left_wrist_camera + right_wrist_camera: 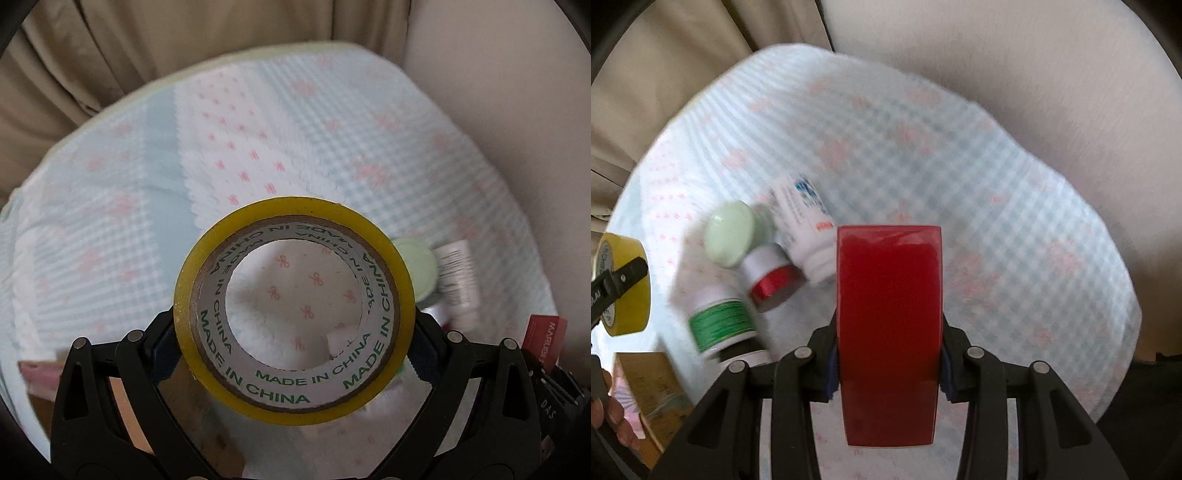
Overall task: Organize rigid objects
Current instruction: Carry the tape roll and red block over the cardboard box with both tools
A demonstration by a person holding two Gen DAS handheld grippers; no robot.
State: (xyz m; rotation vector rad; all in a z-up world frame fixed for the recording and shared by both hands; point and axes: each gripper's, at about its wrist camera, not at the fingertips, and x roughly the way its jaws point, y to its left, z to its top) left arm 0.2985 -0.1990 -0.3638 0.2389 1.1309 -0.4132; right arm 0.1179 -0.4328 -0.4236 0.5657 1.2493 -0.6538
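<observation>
My left gripper (293, 343) is shut on a yellow tape roll (295, 406) with a "MADE IN CHINA" core and holds it above the patterned cloth (258, 129). The roll also shows at the left edge of the right wrist view (626, 284). My right gripper (888, 363) is shut on a red box (888, 332) held upright above the cloth (997, 221). Left of the red box lies a cluster: a pale green lidded jar (729, 232), a white bottle with blue print (805, 225), a red-capped bottle (772, 280) and a green-labelled bottle (724, 325).
Beige curtains (92, 55) and a cream wall (517, 110) stand behind the cloth-covered surface. A gold-brown box (650, 387) lies at the lower left in the right view. The red box (543, 339) shows at the left view's right edge, next to the pale green jar (421, 273).
</observation>
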